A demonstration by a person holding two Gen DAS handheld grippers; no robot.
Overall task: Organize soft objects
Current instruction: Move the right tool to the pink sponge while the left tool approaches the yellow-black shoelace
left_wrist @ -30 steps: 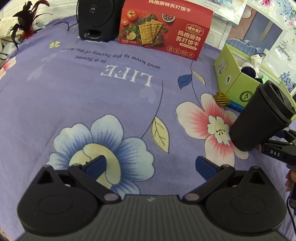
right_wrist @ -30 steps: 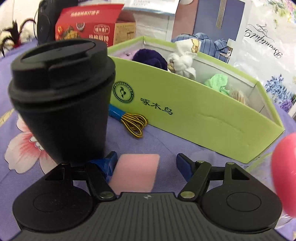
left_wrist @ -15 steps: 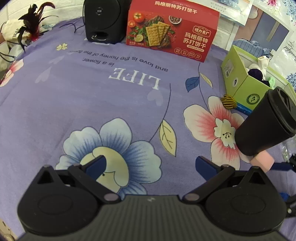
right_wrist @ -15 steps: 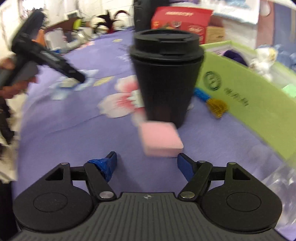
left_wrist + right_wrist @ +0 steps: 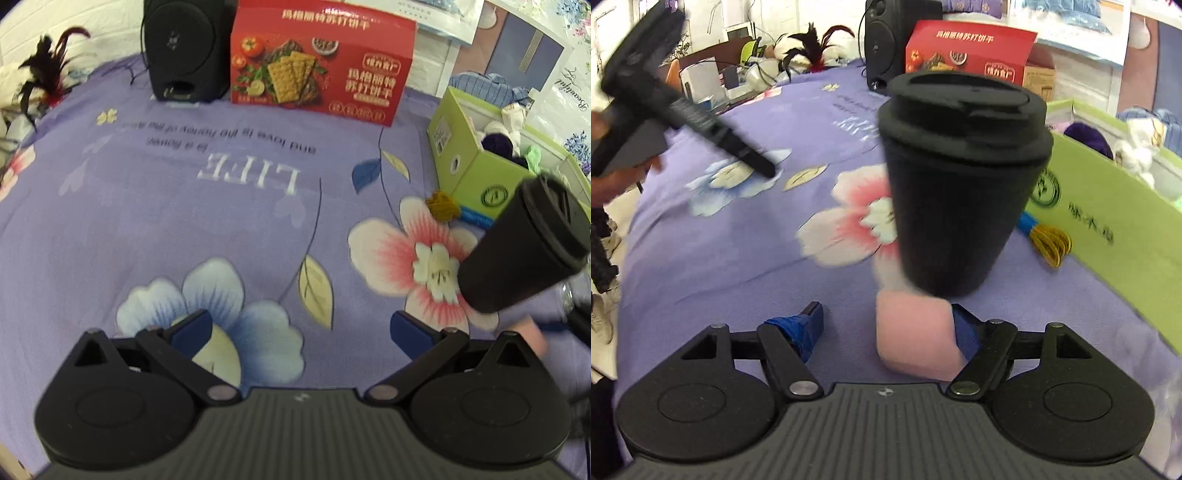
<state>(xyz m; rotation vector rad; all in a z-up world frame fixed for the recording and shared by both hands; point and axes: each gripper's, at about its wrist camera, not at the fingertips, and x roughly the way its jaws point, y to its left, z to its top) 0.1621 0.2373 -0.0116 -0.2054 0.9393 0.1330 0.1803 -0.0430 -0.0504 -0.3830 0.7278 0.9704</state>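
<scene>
A pink soft sponge block [image 5: 914, 338] lies on the purple flowered cloth between the fingers of my right gripper [image 5: 890, 328], which is open around it; the block rests against the right finger [image 5: 966, 334]. It shows as a pink blur at the right edge of the left wrist view [image 5: 528, 334]. A green box [image 5: 1108, 221] holding several soft things stands at the right; it also shows in the left wrist view [image 5: 476, 173]. My left gripper [image 5: 306, 328] is open and empty over the blue flower print.
A black lidded cup [image 5: 960, 184] stands just beyond the sponge, also seen in the left wrist view [image 5: 524, 251]. A yellow-and-blue cord bundle [image 5: 1047, 240] lies by the green box. A red cracker box [image 5: 321, 62] and black speaker [image 5: 184, 48] stand at the back.
My right gripper has swung left and closed in on the pink sponge, which now sits between its fingers. My left gripper has shifted slightly forward.
</scene>
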